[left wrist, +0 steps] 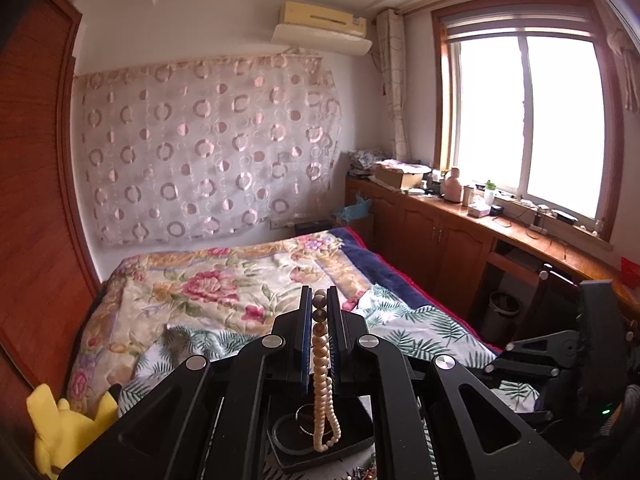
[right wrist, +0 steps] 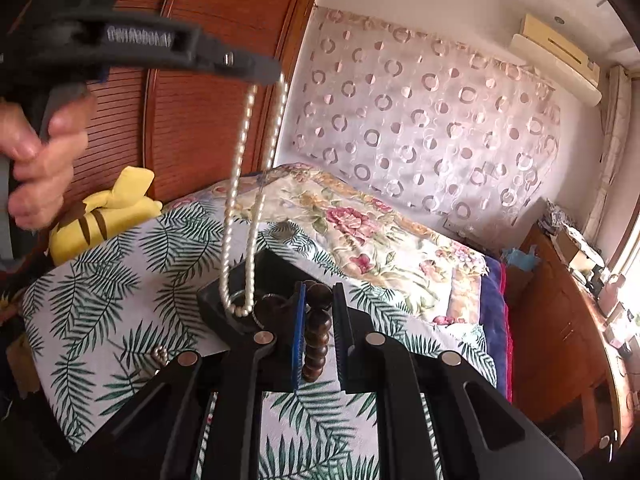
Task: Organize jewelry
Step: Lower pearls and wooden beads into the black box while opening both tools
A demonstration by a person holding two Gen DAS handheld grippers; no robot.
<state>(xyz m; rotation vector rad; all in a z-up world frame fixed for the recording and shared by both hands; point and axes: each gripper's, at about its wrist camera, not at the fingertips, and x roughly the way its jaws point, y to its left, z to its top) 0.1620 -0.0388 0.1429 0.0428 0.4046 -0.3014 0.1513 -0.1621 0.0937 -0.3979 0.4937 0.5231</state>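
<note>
In the left wrist view my left gripper (left wrist: 319,294) is shut on a cream bead necklace (left wrist: 322,360) with a few darker beads at the top. The strand hangs down over a black tray (left wrist: 288,456) that holds a thin ring. The right wrist view shows my right gripper (right wrist: 319,286) shut on a dark brown wooden bead bracelet (right wrist: 318,328), raised above the leaf-print cloth (right wrist: 112,280). My left gripper (right wrist: 272,72) is also there at upper left, held by a hand (right wrist: 40,152). The necklace (right wrist: 248,200) dangles from it to the tray (right wrist: 212,300).
The cloth covers a bed with a floral blanket (left wrist: 208,280). A yellow plush toy (right wrist: 104,208) lies by the wooden wardrobe (right wrist: 208,80). A small metal trinket (right wrist: 160,354) rests on the cloth. Cluttered wooden cabinets (left wrist: 440,232) run under the window. My right gripper (left wrist: 598,292) stands at the right.
</note>
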